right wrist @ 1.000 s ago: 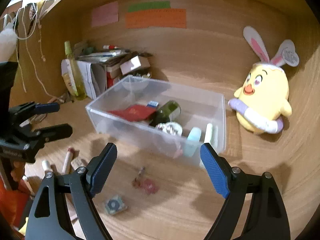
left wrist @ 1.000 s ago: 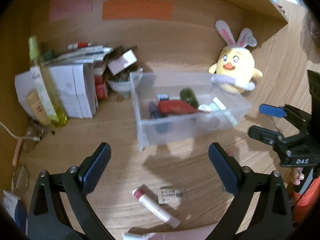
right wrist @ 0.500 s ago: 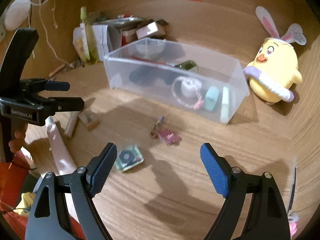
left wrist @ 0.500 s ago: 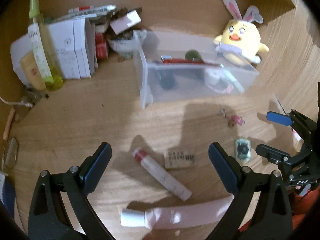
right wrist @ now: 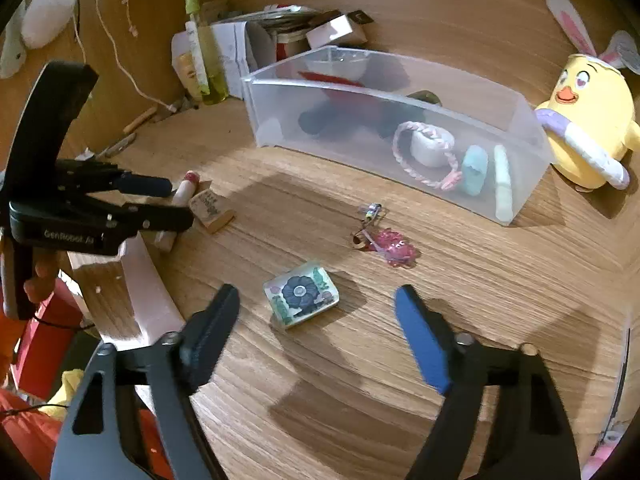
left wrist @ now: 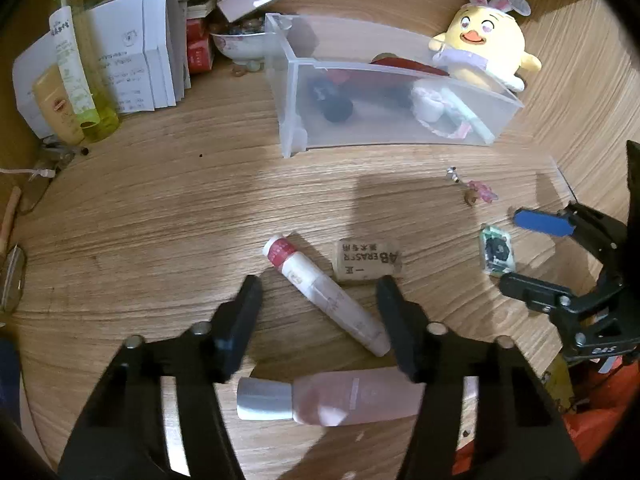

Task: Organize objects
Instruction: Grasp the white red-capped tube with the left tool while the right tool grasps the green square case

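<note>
On the wooden table lies a white tube with a red cap [left wrist: 324, 292], between the fingers of my left gripper [left wrist: 316, 292]. Its jaws are closing and the pads are not pressing on the tube. A tan eraser [left wrist: 366, 260] sits just beyond and a pink tube [left wrist: 344, 398] lies under the gripper. My right gripper [right wrist: 316, 296] straddles a small glass tile with a dark flower [right wrist: 302, 300]. Its jaws are closing too, with gaps on both sides. A clear plastic bin [right wrist: 360, 120] holding several small items stands behind.
A pink charm on a ring [right wrist: 388, 248] lies between the tile and the bin. A yellow plush chick [right wrist: 588, 120] sits right of the bin. White boxes [left wrist: 132, 60], a yellow-green bottle [left wrist: 76, 76] and a bowl [left wrist: 240, 44] crowd the back left corner.
Both grippers have sunk toward the table and tipped downward. The jaws of each have narrowed, the left around the red-capped tube and the right around the glass tile.
</note>
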Tool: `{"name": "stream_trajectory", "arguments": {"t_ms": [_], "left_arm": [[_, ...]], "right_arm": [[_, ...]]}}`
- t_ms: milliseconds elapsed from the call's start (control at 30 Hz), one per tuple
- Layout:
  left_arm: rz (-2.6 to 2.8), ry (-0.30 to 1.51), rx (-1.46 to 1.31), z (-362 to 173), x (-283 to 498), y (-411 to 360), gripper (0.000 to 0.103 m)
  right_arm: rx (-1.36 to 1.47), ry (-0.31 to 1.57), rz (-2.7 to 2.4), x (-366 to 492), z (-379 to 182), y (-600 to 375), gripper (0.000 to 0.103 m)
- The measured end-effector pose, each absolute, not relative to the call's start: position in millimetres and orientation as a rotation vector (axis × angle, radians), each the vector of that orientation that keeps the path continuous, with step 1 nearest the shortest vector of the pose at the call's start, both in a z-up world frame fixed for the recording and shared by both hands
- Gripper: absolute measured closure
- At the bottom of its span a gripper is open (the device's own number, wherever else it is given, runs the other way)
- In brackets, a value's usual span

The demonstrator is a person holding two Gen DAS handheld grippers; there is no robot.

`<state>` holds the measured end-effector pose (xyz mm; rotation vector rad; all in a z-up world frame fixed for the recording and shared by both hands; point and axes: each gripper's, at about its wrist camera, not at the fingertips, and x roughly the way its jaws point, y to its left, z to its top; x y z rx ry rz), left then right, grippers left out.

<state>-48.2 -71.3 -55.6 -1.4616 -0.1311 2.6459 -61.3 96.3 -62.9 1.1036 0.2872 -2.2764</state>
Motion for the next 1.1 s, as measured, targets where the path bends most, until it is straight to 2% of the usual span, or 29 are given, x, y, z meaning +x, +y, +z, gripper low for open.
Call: {"name": "stream_trajectory", "arguments": {"t_ms": [67, 133, 167, 233, 300, 400, 467, 733, 1100], "left_arm": [[2.645, -0.136, -1.462, -55.8, -49.3, -72.3, 0.056], [2.645, -0.128, -1.458, -55.6, -50.2, -73.2, 0.060], [2.643, -0.129, -1.455, -55.6, -50.3, -73.7, 0.061], [2.632, -0.126, -1.437, -55.8, -51.2, -74.1, 0.070], [2.618, -0.122, -1.429, -55.5, -52.3, -74.0, 0.075], [2.621, -0.107, -1.422, -56.1, -55.1, -74.2, 0.079], [2.639, -0.084, -1.425, -56.3, -56.9, -72.7, 0.089], [2.718, -0.063, -1.406, -51.1, -60.3, -85.5, 0.088], [2.823, -0.076, -1.180, -11.4, -53.8, -79.0, 0.088]], "right_arm": [[1.119, 0.295, -2.255, -62.4, -65.6, 93.5, 0.045], [1.132, 0.309, -2.244, -62.5, -68.5, 90.4, 0.050], [1.121, 0.326, -2.253, -61.9, -68.4, 89.2, 0.051], [1.118, 0.336, -2.251, -61.4, -68.5, 87.7, 0.053], [1.107, 0.346, -2.243, -60.4, -68.3, 85.6, 0.056], [1.091, 0.383, -2.249, -59.5, -69.1, 81.0, 0.065], [1.089, 0.382, -2.255, -60.5, -68.7, 80.2, 0.066], [1.066, 0.340, -2.295, -62.6, -58.7, 86.8, 0.066], [0.976, 0.264, -2.376, -71.6, -31.2, 97.4, 0.066]]}}
